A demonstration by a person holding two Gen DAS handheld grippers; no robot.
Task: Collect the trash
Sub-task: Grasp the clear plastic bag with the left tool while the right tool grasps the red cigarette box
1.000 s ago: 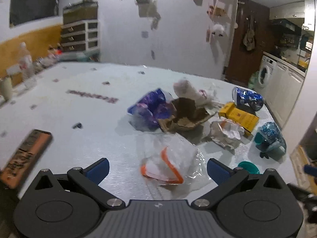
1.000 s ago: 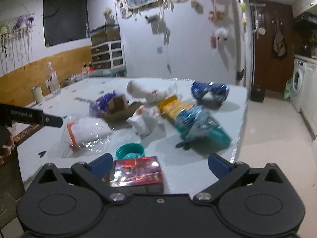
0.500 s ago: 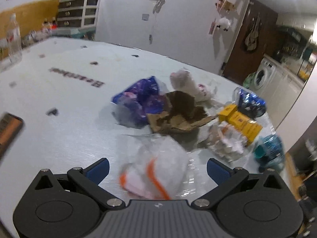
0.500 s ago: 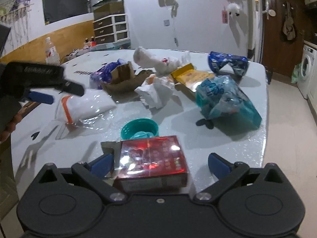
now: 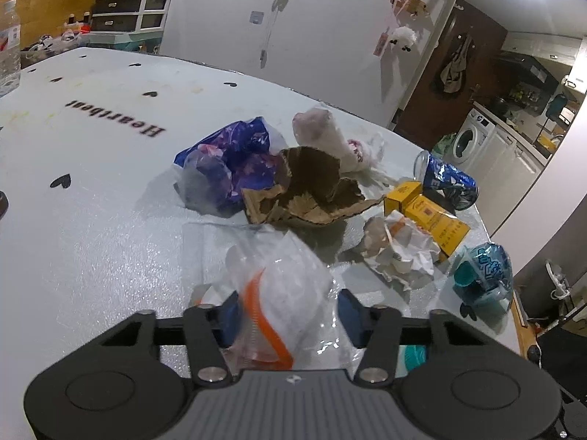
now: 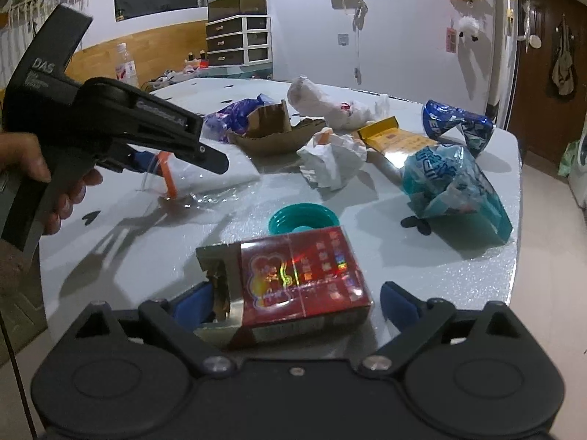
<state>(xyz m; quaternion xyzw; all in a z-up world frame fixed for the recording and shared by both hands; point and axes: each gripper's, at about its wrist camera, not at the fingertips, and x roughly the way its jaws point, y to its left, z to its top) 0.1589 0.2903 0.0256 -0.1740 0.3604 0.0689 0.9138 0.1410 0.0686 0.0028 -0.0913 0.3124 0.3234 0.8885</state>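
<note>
Trash lies heaped on a white table. A clear plastic bag with an orange strip lies between the blue pads of my left gripper, whose jaws are closing around it; the bag still rests on the table. In the right wrist view a hand holds that gripper over the bag. A red foil box sits between the wide jaws of my right gripper, which are narrowing slightly; a gap shows beside its right pad.
Behind the bag lie torn cardboard, a purple wrapper, a white bundle, crumpled paper, a yellow carton, a blue can and a teal packet. A teal lid sits past the red box. The table's edge is close on the right.
Both grippers came forward and down. The left jaws went from wide to narrow around the clear bag. The red box now lies between the right jaws.
</note>
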